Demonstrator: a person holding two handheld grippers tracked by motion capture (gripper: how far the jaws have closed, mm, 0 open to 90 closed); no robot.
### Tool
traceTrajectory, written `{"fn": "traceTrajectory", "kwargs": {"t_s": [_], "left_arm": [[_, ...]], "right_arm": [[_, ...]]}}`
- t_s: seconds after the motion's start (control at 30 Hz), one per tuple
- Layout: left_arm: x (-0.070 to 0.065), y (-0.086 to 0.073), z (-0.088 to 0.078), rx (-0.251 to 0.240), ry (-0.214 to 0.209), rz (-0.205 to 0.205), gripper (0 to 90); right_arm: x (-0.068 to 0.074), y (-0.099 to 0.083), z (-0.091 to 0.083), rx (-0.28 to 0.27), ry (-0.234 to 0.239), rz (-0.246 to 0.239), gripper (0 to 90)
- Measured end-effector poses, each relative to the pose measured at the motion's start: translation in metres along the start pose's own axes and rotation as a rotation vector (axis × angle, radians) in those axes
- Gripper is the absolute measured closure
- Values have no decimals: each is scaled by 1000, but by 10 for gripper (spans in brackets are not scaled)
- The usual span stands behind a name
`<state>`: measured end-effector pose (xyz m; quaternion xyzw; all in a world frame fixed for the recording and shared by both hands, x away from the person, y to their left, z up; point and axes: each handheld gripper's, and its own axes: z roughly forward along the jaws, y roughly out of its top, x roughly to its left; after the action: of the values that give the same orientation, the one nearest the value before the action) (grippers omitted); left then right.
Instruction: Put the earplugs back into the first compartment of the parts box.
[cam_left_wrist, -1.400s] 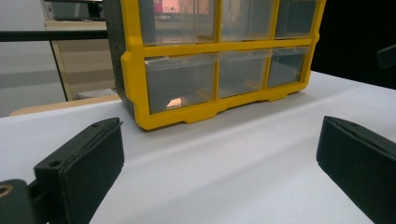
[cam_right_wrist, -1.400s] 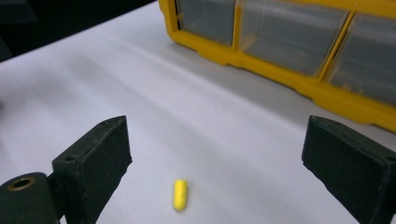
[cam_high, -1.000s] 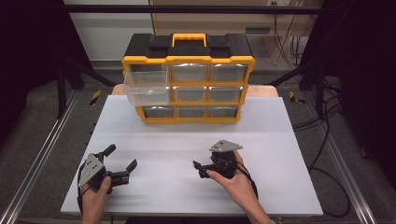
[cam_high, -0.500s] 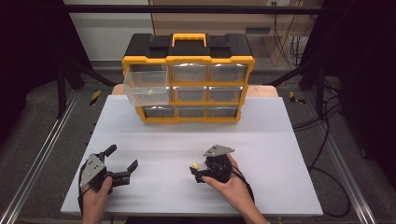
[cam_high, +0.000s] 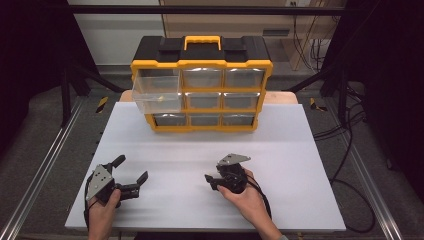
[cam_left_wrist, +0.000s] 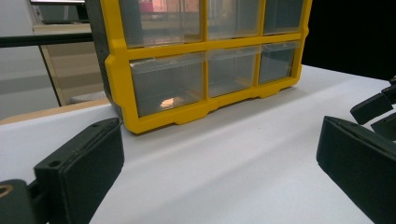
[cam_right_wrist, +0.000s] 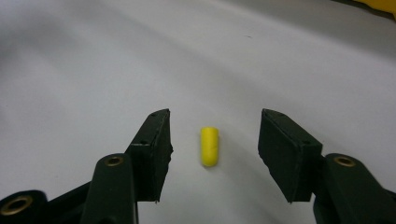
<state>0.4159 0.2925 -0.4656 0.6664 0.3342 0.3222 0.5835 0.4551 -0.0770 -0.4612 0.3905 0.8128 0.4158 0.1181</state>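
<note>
Apparently readying a pick, right hand-held gripper (cam_right_wrist: 214, 140) near the tabletop's (cam_high: 300, 150) front edge straddles a yellow capsule (cam_right_wrist: 209, 146), jaws apart; left hand-held gripper (cam_high: 131, 176) idles open, front-left corner.

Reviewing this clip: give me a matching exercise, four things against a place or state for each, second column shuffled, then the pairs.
Things:
1. top-left drawer
2. yellow piece
3. left gripper
4. carry handle

Places or states:
A. on top of the organizer
B. pulled out
C. open, with nothing between its jaws
D. lying on the white table between the open jaws of the right gripper

Pairs: 1-B, 2-D, 3-C, 4-A
</note>
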Motion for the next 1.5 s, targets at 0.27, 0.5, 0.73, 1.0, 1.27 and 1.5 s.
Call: {"fn": "traceTrajectory", "kwargs": {"t_s": [0.27,0.5,0.73,1.0,1.27,1.5], "left_arm": [[0,0,1,1,-4,0,5],[0,0,1,1,-2,1,5],[-1,0,1,7,-6,3,5],[0,0,1,8,-8,0,5],[-1,0,2,12,-8,2,5],[0,-1,2,11,-4,-9,5]], "right_arm": [[1,-3,3,12,-5,-2,484],[3,-5,5,19,-11,-12,539],[2,-6,13,42,-7,-25,614],[1,-6,22,57,-14,-43,709],[0,-6,24,66,-11,-62,809],[0,6,12,11,2,-56,817]]}}
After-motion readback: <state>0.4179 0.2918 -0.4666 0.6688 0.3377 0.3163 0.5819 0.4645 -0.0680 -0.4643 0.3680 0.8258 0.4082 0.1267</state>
